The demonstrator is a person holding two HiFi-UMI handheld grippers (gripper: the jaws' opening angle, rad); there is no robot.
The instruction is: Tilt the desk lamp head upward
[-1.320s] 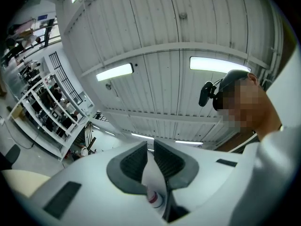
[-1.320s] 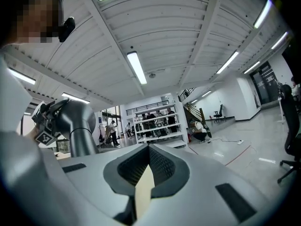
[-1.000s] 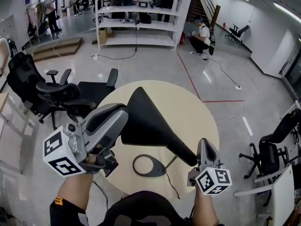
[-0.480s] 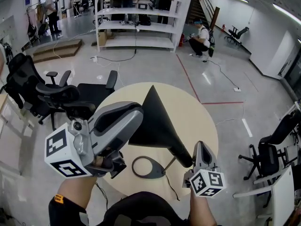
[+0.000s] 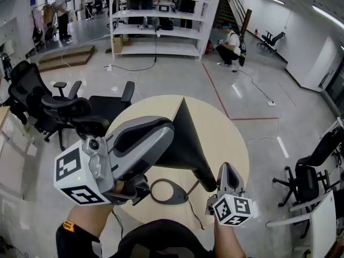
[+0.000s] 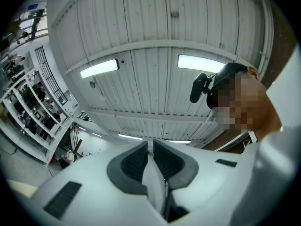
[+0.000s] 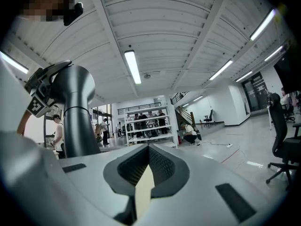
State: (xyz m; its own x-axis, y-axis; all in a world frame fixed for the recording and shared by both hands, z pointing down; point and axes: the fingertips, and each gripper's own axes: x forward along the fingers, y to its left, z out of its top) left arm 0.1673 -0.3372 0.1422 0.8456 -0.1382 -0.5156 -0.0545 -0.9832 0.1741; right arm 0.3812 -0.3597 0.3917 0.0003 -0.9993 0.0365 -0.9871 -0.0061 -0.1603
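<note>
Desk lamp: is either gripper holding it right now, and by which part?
Nothing is held. The left gripper and right gripper both have their jaws together with nothing between them; the desk lamp lies outside both pairs.

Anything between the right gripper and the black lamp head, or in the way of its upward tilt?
Nothing visible does. The right gripper, shut and empty, sits beside the narrow end of the black cone-shaped lamp head. The left gripper overlaps the head's left side; contact cannot be told.
</note>
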